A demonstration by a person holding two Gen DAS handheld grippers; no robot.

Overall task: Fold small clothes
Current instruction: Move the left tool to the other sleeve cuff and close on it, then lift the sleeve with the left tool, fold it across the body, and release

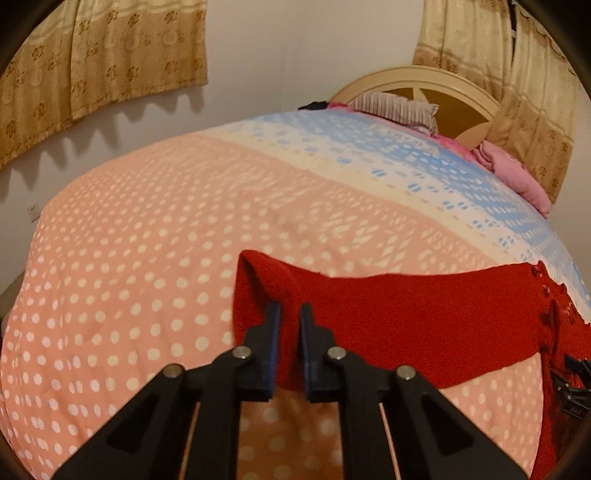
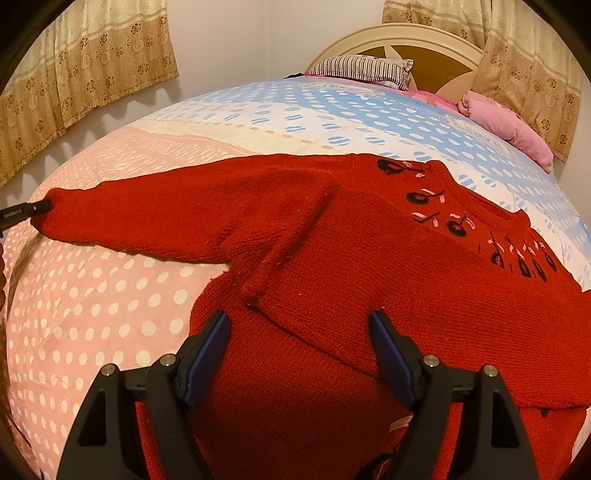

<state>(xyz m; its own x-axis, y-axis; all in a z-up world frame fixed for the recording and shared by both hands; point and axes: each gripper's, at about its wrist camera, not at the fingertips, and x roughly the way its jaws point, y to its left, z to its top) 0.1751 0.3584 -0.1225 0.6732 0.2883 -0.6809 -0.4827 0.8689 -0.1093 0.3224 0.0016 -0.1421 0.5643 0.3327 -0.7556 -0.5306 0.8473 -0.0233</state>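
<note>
The red sweater (image 2: 332, 258) lay flat on the bed's dotted quilt (image 2: 92, 295), one sleeve stretched toward the quilt's open pink side. The left tool (image 1: 290, 314) was pinched shut on that sleeve's cuff (image 1: 258, 280). The right tool (image 2: 299, 328) stood wide open above the sweater's body, gripping nothing. Pillows (image 2: 506, 125) sat by the headboard (image 2: 406, 37); curtains (image 2: 92, 62) hung on the wall.

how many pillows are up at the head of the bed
2: a striped pillow against the headboard, and a pink pillow to its right near the bed's edge. More may be hidden.
</note>
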